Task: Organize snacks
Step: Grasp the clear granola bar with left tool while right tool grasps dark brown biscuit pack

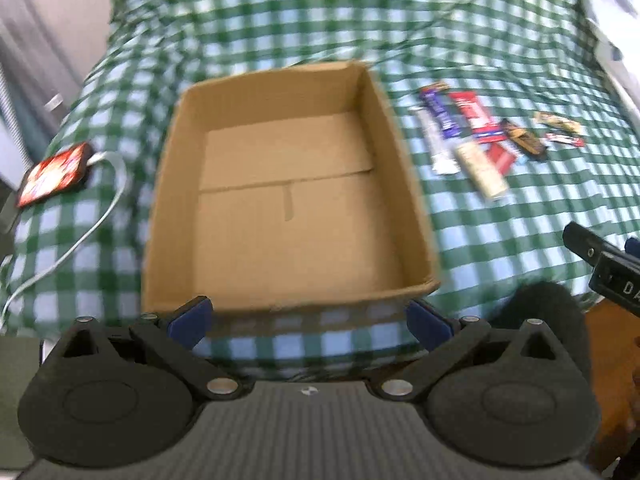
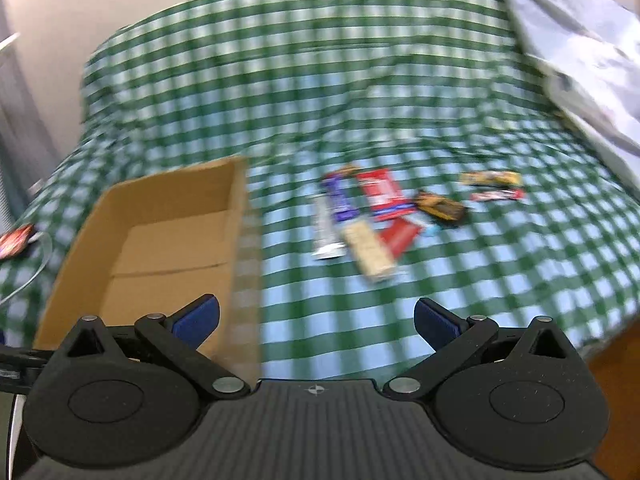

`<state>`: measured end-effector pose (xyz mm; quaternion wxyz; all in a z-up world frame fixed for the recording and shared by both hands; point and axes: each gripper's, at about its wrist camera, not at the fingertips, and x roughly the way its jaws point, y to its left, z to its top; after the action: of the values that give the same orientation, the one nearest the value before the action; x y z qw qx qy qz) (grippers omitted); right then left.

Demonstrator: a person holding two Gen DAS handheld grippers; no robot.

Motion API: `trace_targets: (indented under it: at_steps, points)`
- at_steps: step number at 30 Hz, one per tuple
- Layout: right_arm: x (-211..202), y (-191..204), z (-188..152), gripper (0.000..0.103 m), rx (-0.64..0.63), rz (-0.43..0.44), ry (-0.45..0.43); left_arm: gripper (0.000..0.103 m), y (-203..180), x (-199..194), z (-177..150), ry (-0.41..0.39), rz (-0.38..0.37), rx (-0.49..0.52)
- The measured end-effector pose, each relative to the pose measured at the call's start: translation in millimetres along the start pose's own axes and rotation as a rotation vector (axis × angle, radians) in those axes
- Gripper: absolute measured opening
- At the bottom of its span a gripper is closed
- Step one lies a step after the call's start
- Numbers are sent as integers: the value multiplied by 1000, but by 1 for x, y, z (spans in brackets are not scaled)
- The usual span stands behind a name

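While the box (image 1: 280, 184) lies empty at twelve o'clock of the left gripper (image 1: 308, 320), both grippers are held wide and unloaded, and the snacks (image 2: 392, 208), scattered at one o'clock of the right gripper (image 2: 316, 320), are apparently awaited for boxing.

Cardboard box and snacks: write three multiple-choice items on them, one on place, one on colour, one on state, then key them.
1. Where do the snack bars lie?
A. inside the box
B. on the cloth right of the box
C. on the phone

2. What colour is the checked cloth?
A. green and white
B. red and white
C. plain blue

3. What does the cardboard box hold?
A. all the snacks
B. one bar
C. nothing

Key: 1 B, the bars sit on the cloth beside the box's right wall. 2 A, green and pale squares show in both views. 3 C, only the bare floor flaps show, and both the left gripper and right gripper are open and hold nothing.
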<state>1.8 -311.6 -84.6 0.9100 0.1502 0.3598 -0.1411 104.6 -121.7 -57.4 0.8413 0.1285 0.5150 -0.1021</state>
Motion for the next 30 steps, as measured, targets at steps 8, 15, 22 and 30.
trace_targets:
  at_steps: [8, 15, 22, 30]
  points:
    - [36, -97, 22, 103, 120, -114, -25, 103, -83, 41, 72, 20, -90, 82]
    - [129, -164, 64, 103, -11, -125, -25, 103, -163, 143, 129, 174, -145, 110]
    - [247, -195, 96, 102, -180, -40, 33, 103, -197, 251, 164, 352, -189, -44]
    - [343, -199, 103, 103, -241, 37, 61, 103, -181, 323, 168, 485, -160, -182]
